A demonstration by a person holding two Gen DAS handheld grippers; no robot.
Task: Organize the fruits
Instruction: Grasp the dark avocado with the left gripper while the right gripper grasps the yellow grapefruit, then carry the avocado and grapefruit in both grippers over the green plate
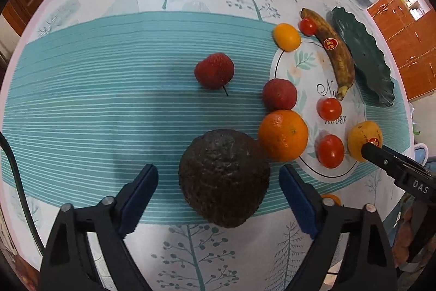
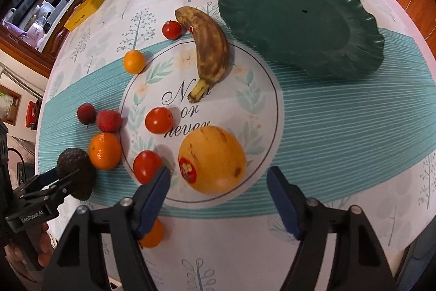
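Avocado point(image 1: 224, 177) sat between left tool point(image 1: 218, 198) pads, jaws apart, no contact. Right tool point(image 2: 218, 198), likewise apart, straddled yellow fruit point(image 2: 212, 160); green plate point(image 2: 299, 18) far right.

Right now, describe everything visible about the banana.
The banana is overripe: yellow skin heavily mottled brown, with a red sticker near its far end and a short yellowish stem pointing toward the cameras. It is whole, unpeeled, lying curved on the tablecloth across the printed circle's far edge. A small red tomato sits against its far end; the green plate lies beside it.
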